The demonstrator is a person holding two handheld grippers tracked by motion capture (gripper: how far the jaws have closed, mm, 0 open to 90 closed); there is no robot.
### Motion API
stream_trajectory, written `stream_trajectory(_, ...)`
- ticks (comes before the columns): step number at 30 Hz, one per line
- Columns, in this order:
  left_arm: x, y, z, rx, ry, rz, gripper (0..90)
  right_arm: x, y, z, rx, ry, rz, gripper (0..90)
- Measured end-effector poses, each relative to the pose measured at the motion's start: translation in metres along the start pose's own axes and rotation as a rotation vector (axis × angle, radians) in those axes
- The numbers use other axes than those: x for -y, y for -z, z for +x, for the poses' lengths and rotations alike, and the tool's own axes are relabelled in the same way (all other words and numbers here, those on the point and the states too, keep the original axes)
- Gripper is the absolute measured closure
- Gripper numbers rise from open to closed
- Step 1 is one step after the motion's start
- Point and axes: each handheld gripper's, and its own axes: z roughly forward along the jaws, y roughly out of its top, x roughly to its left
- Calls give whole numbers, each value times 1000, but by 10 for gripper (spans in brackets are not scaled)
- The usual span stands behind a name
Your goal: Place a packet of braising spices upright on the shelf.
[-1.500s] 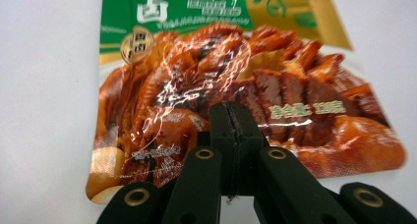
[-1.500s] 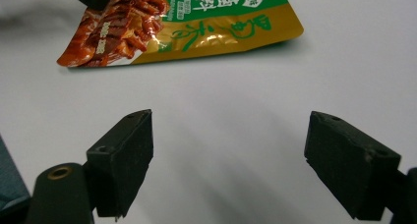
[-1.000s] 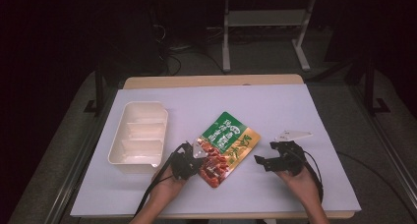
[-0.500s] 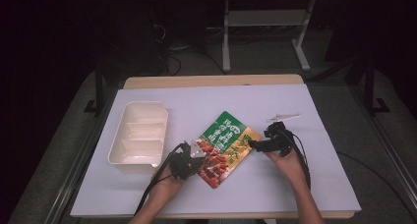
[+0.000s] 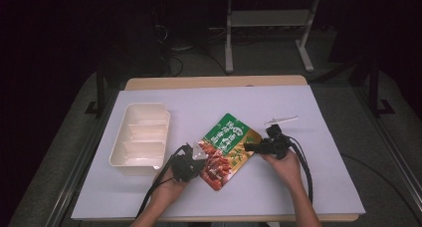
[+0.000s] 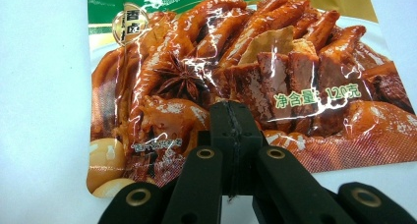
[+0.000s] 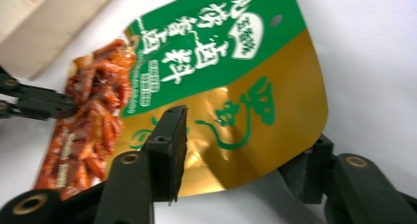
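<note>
Jaws: left gripper [image 6: 230, 135] clamped on pouch [image 5: 226, 145]; right gripper [image 7: 241, 150] closing, straddling its edge.

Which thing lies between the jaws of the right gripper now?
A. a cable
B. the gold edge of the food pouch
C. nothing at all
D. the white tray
B: in the right gripper view, the gold edge of the food pouch lies between the half-closed jaws of the right gripper, which have just been closing.

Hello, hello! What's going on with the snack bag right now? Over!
Left gripper shut on snack bag edge. Right gripper jaws just closing around bag's gold side, not pinching yet. White tray sits apart; nothing in the way.
</note>
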Motion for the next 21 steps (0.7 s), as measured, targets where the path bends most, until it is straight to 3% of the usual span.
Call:
stream_trajectory(7, 0, 0, 0, 0, 1, 0, 900, 1, -4, -1, -80, -45, 10, 564)
stream_trajectory(11, 0, 0, 0, -2, 0, -1, 900, 2, -8, 0, -73, -65, 20, 570)
stream_trajectory(16, 0, 0, -1, -3, -1, -1, 900, 4, -6, -3, -80, -110, -10, 694)
stream_trajectory(21, 0, 0, -1, -4, -1, -1, 900, 4, -9, 0, -79, -133, 4, 647)
